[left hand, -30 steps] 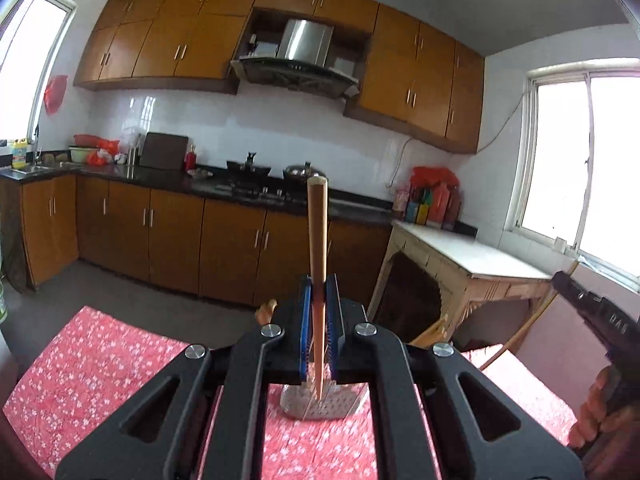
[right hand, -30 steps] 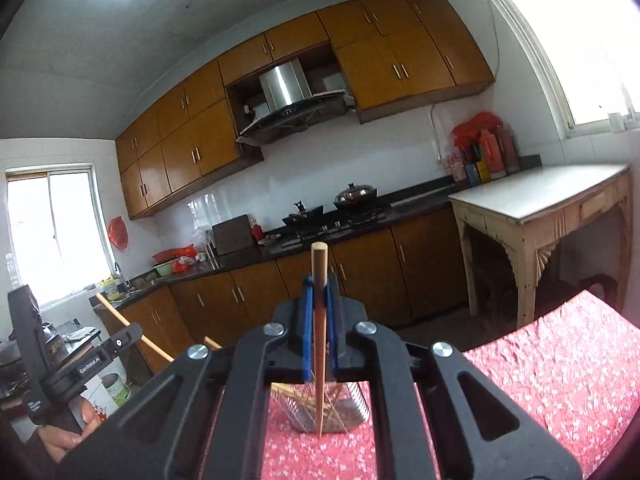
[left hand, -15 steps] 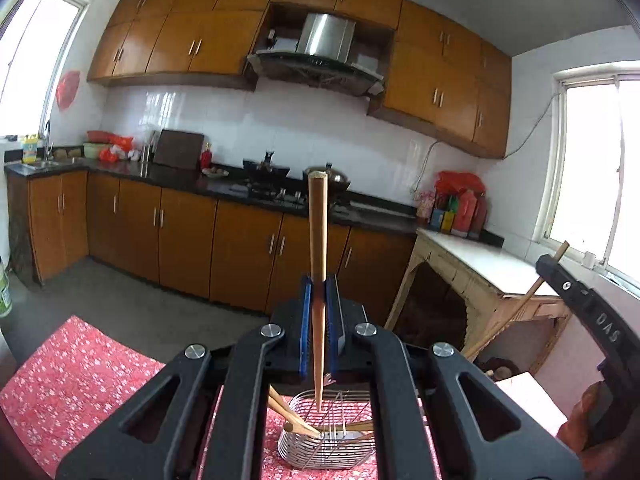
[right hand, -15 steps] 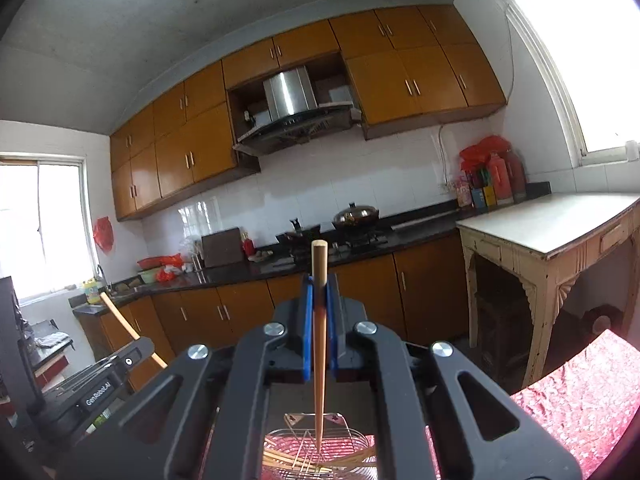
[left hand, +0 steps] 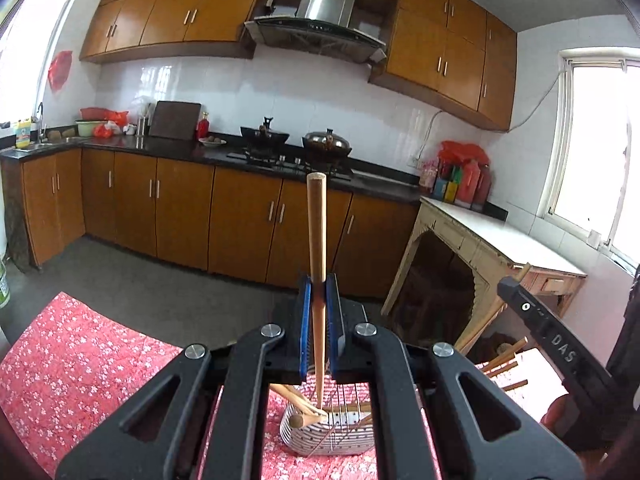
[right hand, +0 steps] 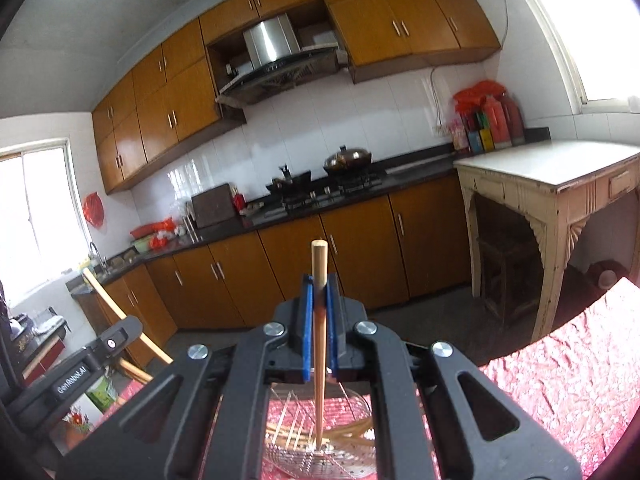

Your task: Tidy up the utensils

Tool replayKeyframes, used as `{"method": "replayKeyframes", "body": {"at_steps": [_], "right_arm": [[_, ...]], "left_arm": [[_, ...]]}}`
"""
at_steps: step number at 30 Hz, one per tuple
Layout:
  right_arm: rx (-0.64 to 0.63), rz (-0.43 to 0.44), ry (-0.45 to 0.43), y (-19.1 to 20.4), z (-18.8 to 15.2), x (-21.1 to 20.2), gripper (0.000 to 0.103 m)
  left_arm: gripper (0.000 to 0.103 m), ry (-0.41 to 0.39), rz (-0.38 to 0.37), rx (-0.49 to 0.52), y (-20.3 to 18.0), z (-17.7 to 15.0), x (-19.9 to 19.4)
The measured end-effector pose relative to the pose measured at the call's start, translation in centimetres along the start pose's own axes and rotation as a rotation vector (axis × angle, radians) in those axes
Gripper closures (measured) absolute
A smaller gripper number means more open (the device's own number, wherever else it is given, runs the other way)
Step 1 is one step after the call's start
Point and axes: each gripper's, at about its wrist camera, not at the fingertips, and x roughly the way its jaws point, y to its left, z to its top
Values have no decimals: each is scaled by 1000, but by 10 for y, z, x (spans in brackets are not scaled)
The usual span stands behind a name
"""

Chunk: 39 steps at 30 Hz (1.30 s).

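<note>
A: Looking through the left wrist camera first, what is the left gripper doing?

B: It is held up over the table, and its blue pads pinch a brown chopstick. The stick stands straight up. Its thin end points down into the wire basket, which sits on the red flowered cloth.

A: What is in the basket?

B: More chopsticks lie in it, leaning on its left side. At the far right you see the other gripper's black body and some loose sticks near it.

A: Now the right wrist camera?

B: The right gripper is pinching its own lighter chopstick, also upright. Its thin end goes down into the basket too.

A: Does this view show anything new?

B: Yes. On the left you see the other gripper with its stick poking up, and a white side table on the right.
</note>
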Motion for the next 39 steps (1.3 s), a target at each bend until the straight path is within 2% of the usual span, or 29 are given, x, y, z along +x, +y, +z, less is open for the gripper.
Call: {"method": "replayKeyframes", "body": {"at_steps": [3, 5, 9, 13, 18, 20, 24, 26, 28, 29, 31, 34, 39], "right_arm": [[2, -12, 26, -1, -6, 1, 91], [-2, -25, 25, -2, -7, -3, 83], [0, -43, 9, -6, -7, -16, 74], [6, -58, -18, -13, -2, -36, 66], [3, -77, -45, -19, 4, -63, 60], [-2, -80, -52, -20, 5, -77, 55], [-21, -96, -51, -21, 0, -103, 39], [-35, -108, -43, -19, -8, -120, 25], [-55, -116, -36, -16, -19, -135, 14], [-71, -121, -35, -14, -27, -144, 9], [-122, -137, -47, -6, -43, -160, 4], [-227, -162, -60, 12, -67, -182, 4], [-287, -171, -105, 34, -103, -216, 4]], "left_arm": [[96, 30, 2, 7, 2, -2, -1], [95, 36, 6, 8, 4, -2, -4], [94, 38, 12, -5, 4, 3, -11], [82, 17, 23, -11, 7, 7, -27], [77, -10, 37, -6, 10, 13, -49], [74, -18, 43, -1, 12, 13, -58], [62, -30, 57, 16, 20, 7, -77], [55, -26, 63, 22, 28, 1, -88], [42, -17, 77, 31, 33, -8, -99], [39, -16, 74, 36, 35, -13, -104], [22, -28, 75, 52, 39, -23, -116], [6, -57, 58, 70, 42, -43, -136], [2, -82, 44, 108, 42, -72, -157]]}}
